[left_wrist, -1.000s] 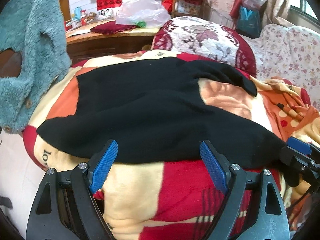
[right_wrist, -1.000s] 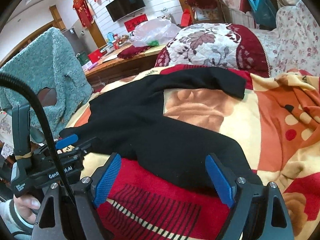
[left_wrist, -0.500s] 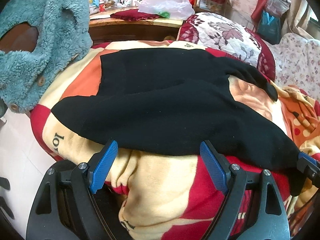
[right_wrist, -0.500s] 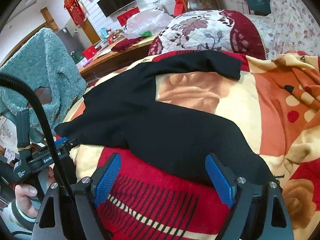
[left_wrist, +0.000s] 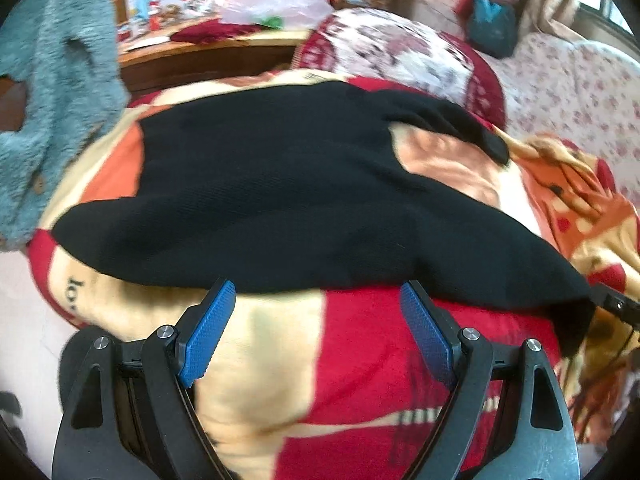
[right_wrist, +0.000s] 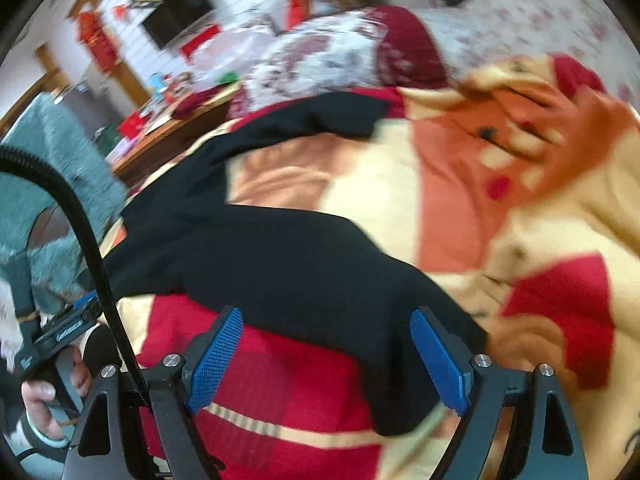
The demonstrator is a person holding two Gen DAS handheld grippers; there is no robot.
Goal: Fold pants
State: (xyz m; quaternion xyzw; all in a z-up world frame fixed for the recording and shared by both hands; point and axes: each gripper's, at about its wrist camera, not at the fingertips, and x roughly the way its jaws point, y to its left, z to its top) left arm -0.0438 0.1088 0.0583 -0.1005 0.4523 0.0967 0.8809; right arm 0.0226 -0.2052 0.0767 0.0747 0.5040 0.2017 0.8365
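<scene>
Pants are black and lie spread out flat on a blanket with big red, cream and orange patches, right ahead of both sets of tongs. Left gripper has its blue pads wide apart with nothing between them, and the near hem of the pants runs just past its fingertips, so close but not pinched. Right gripper is also gaping wide, and the end of one pant leg drapes down between its two blue pads; neither pad presses on the cloth, so it isn't holding anything. From the right wrist view the other leg stretches away up and to the left of the tongs, and its far end lies near a floral cushion.

Off to the left of the right gripper you can see a hand wrapped around the handle of the left one, low at the edge of the blanket. A fuzzy teal garment hangs further left of the left tongs, beyond the blanket's edge. Behind the pants is a wooden table with a plastic bag on it. Both views are pretty blurry, so small details on the cloth are hard to make out.
</scene>
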